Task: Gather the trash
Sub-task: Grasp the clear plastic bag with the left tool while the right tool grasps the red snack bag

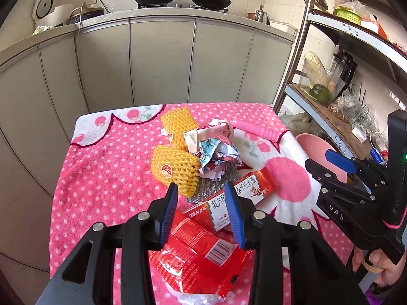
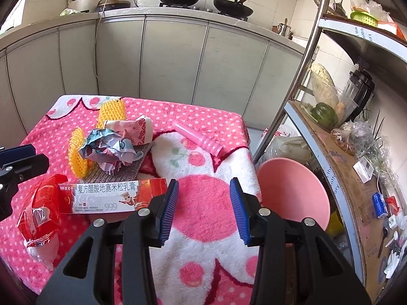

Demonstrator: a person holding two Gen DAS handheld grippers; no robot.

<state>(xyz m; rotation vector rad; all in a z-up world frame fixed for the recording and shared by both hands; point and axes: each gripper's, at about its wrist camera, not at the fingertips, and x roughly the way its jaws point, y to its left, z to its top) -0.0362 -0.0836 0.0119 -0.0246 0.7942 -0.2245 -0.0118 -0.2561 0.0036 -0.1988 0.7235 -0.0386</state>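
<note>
Left wrist view has the left gripper (image 1: pixel 201 211) hanging with its jaws apart above the red snack wrapper (image 1: pixel 203 256), nothing pinched, the ointment box (image 1: pixel 239 198) lying just past its tips toward one o'clock. Further on at twelve o'clock sit the crumpled paper (image 1: pixel 218 157), two yellow foam nets (image 1: pixel 175 170) and a pink tube (image 1: pixel 257 129), all on the pink dotted blanket (image 1: pixel 89 178). The right gripper (image 2: pixel 203 211) also stands released and empty over bare blanket, with the pink basin (image 2: pixel 292 193) at three o'clock, off the table's edge. I'd worry the slippery wrapper slides or crumples away from the pads, or that the jaws catch the box's corner with it and drag both. The plush blanket could snag a fingertip. A loose carry across to the basin might drop the wrapper short, on the floor.
</note>
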